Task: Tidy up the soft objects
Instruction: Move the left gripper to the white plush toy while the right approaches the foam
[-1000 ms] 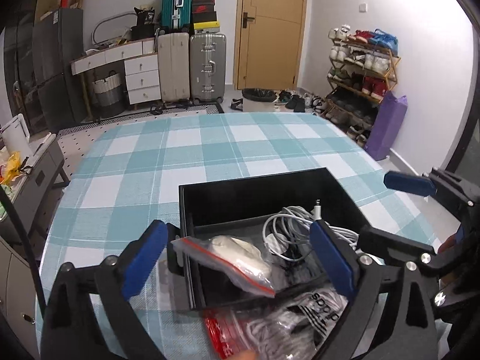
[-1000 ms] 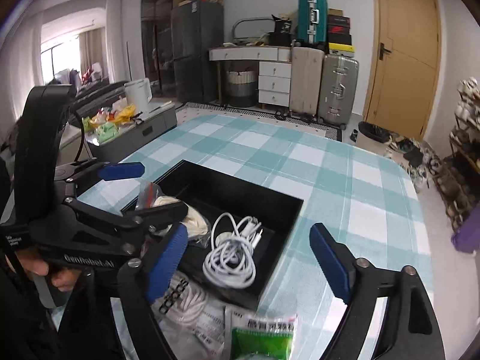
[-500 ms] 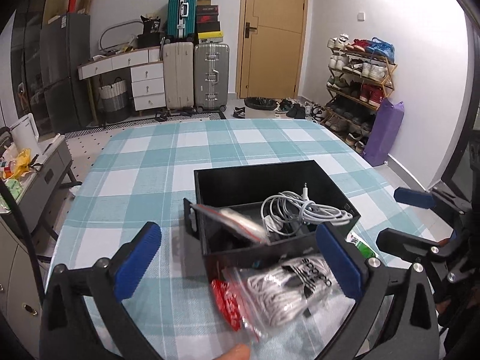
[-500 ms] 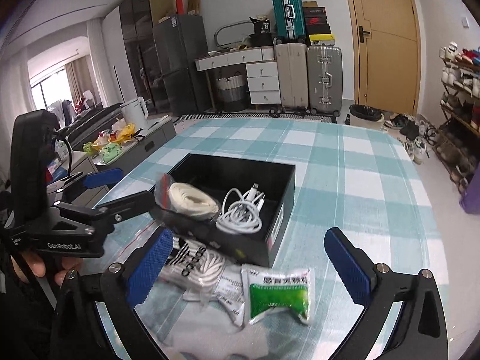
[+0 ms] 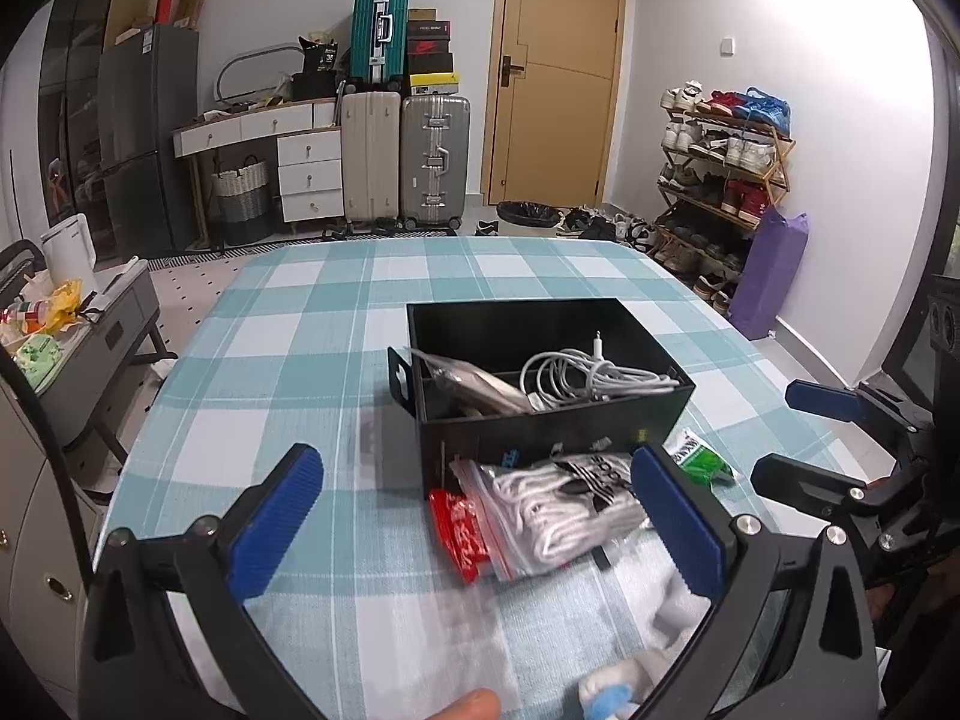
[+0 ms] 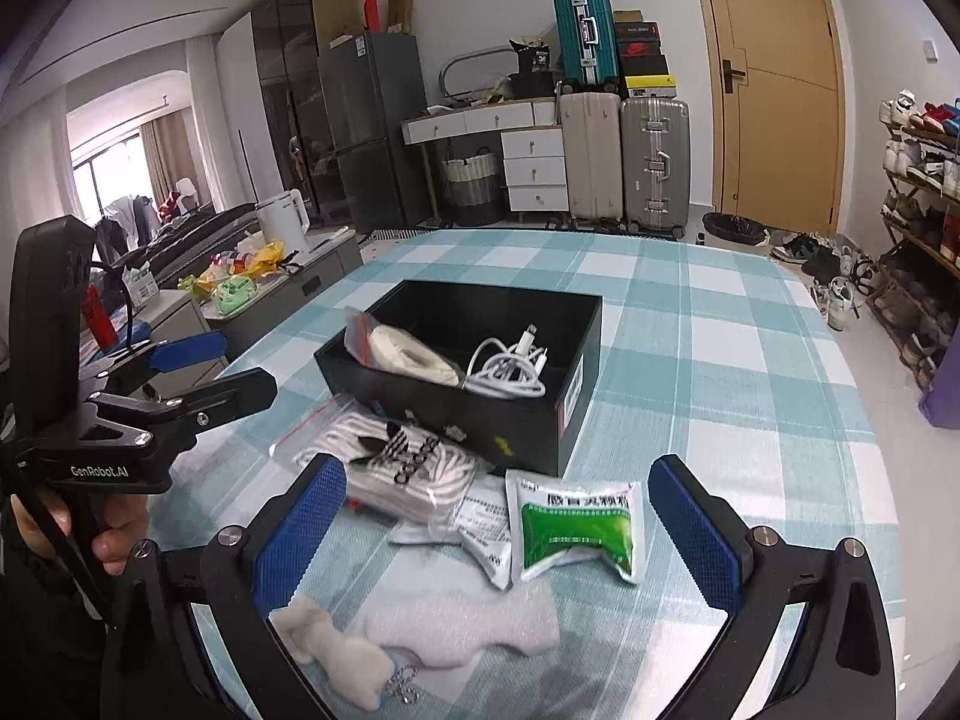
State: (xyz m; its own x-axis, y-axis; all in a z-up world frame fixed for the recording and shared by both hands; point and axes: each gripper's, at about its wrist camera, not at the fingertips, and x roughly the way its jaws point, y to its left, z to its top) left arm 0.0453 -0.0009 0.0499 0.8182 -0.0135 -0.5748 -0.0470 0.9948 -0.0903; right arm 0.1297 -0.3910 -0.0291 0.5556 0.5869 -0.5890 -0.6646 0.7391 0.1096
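Ribbed blue fingers (image 6: 300, 525) of right gripper (image 6: 489, 534) just spread wide, empty; left gripper (image 5: 474, 525) likewise agape. Between right ones: glossy green sachet (image 6: 576, 531), fuzzy white cloth (image 6: 462, 624), plush toy (image 6: 336, 654). Beyond: crinkly bag of laces (image 6: 396, 462) against rigid black box (image 6: 480, 414) holding coiled cable (image 6: 510, 369), on checked desk (image 6: 720, 408).

The right gripper (image 6: 498, 525) stands wide open with nothing between its pads, its jaws having just been opening. Between the fingers lie a green sachet (image 6: 573, 531) and, toward the left finger, a bag of white laces (image 6: 396, 465). Just below the left fingertip sit a small plush (image 6: 336, 654) and a white cloth (image 6: 456, 624). Beyond the fingertips stands a black box (image 6: 480, 414) holding a bagged roll (image 6: 402, 354) and a white cable (image 6: 510, 366). Left of the fingers, the left gripper (image 6: 198, 366) is open.
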